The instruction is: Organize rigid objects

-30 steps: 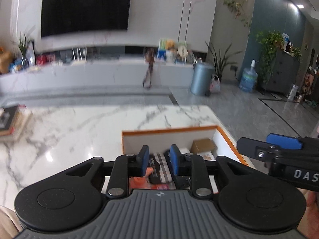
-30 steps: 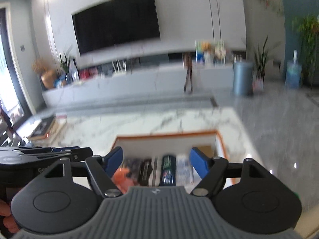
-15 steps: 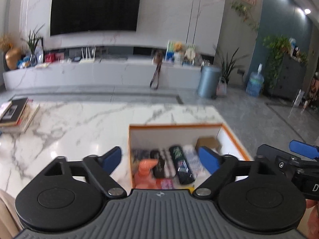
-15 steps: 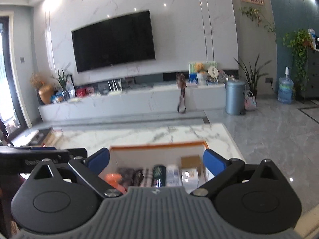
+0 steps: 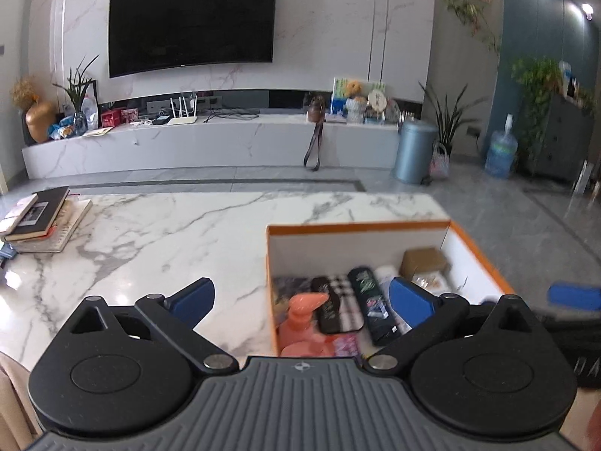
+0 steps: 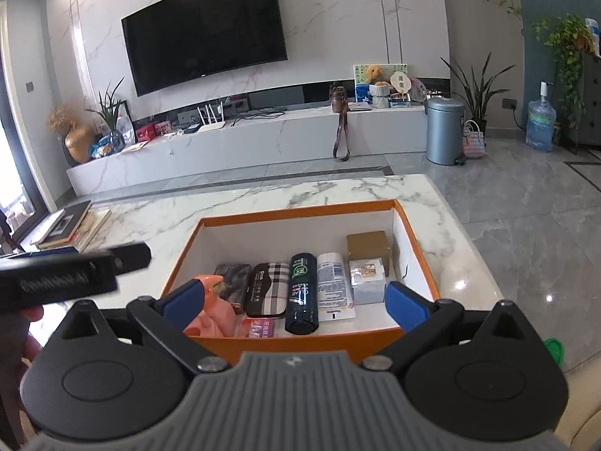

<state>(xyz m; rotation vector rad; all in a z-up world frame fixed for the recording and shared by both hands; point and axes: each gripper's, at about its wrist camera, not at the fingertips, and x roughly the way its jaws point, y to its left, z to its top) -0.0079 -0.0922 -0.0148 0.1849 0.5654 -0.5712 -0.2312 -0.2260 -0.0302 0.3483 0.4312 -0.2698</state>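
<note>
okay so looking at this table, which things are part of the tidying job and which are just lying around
Part of the job:
orange box
pink pump bottle
plaid case
dark green bottle
white tube
brown carton
both open grippers, left gripper, right gripper

Just lying about:
stack of books
bin
water jug

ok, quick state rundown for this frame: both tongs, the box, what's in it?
left tongs: open, nothing between the jaws
right tongs: open, nothing held
orange box: lidless, on the marble table
pink pump bottle: in the box, at its left end
plaid case: lying flat
dark bottle: lying on its side
white tube: lying flat
brown carton: at the far right corner
</note>
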